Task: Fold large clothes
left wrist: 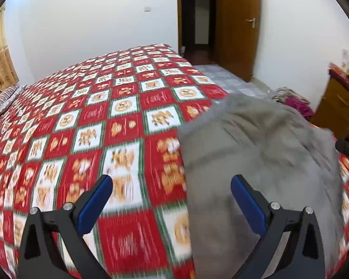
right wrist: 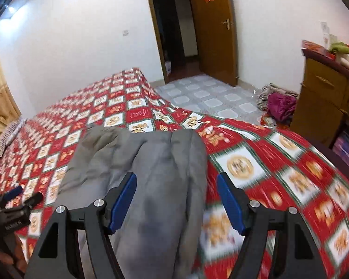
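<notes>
A: How many garments lie on the bed (left wrist: 128, 107)?
B: One grey garment (right wrist: 151, 162). One clothes pile (right wrist: 278, 103) sits on the floor.
A: Grippers?
B: Two: left gripper (left wrist: 172, 183), right gripper (right wrist: 176, 181).
A: Doors?
B: One door (right wrist: 211, 30), one cabinet (right wrist: 323, 100).

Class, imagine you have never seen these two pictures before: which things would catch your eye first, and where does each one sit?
First comes the red-and-white checked bedspread, which covers the bed and fills most of both views. On it, near the bed's near edge, lies a bulky grey garment, partly folded. In the foreground each hand-held gripper stands open with blue pads: the left hand-held gripper beside the garment, the right hand-held gripper over it.
</notes>
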Demonstrator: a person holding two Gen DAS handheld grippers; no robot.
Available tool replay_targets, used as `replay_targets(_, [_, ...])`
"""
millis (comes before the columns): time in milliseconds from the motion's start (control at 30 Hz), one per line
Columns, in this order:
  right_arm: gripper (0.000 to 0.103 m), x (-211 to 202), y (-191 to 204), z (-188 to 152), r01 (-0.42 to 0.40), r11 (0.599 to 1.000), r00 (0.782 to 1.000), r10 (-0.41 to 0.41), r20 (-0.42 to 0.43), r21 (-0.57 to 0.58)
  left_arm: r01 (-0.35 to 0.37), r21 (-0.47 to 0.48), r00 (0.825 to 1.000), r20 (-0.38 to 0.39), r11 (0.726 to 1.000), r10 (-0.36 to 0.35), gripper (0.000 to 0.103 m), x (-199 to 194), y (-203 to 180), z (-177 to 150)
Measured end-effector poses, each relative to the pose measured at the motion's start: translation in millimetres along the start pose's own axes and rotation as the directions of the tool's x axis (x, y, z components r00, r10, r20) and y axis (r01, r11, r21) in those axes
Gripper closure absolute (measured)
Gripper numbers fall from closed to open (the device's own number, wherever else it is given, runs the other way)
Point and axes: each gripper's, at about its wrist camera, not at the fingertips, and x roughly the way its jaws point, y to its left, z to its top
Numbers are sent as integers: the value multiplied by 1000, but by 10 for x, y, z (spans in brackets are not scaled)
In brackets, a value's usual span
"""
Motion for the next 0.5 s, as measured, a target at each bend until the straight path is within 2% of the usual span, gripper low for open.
replay_targets(67, [59,211,-4,53,20,1000,999,-20,-38,-20,-30,1,999,-18,1000,30,0,253,-51,151])
replay_targets(133, [67,476,-51,33,38,999,994,-39,-100,-8,-42,-18,998,-45,999,41,0,481,-119,239])
replay_targets(200, [67,768,-64,-90,36,999,987,-36,-156,-5,-37,-24,996,-78,999,35,0,699,-221,278])
replay_targets(233, [67,840,-50,-142,43,999,986,-44,-158,-9,-39,-14,996,-84,999,37,0,779,-279,273])
replay_targets(367, [67,942,-34,-267,68,998,991,-66,-117,6,-83,72,996,-23,994,85,0,927,-541,221])
replay_targets(500, [67,998,-44,-321,85,996,994,-83,-65,16,-9,40,998,-60,999,12,0,1141,-566,219])
